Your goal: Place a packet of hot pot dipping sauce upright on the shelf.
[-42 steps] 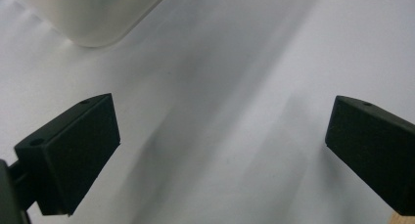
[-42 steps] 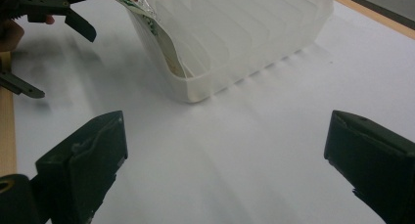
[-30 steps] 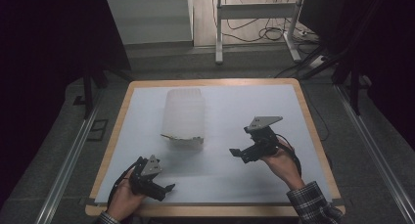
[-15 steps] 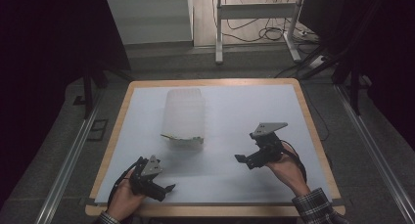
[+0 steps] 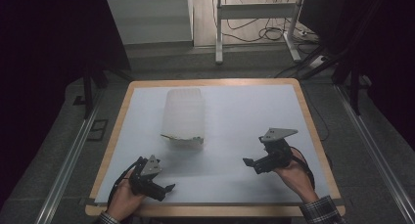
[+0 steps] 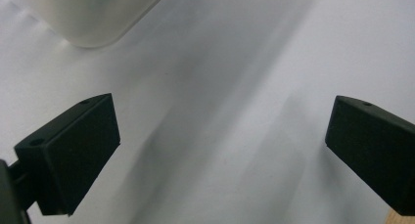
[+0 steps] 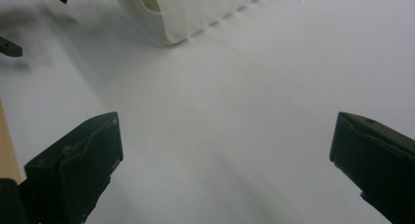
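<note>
Right gripper view: box (image 7: 181, 11) open end visible; high view: lid top.

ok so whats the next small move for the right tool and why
Probably ease the right tool forward and toward the pale translucent plastic box. Its jaws stand wide apart with nothing between them, it hangs over bare white table covering well short of the box, and the box's near end lies ahead in the right gripper view. The left tool is open too.
</note>
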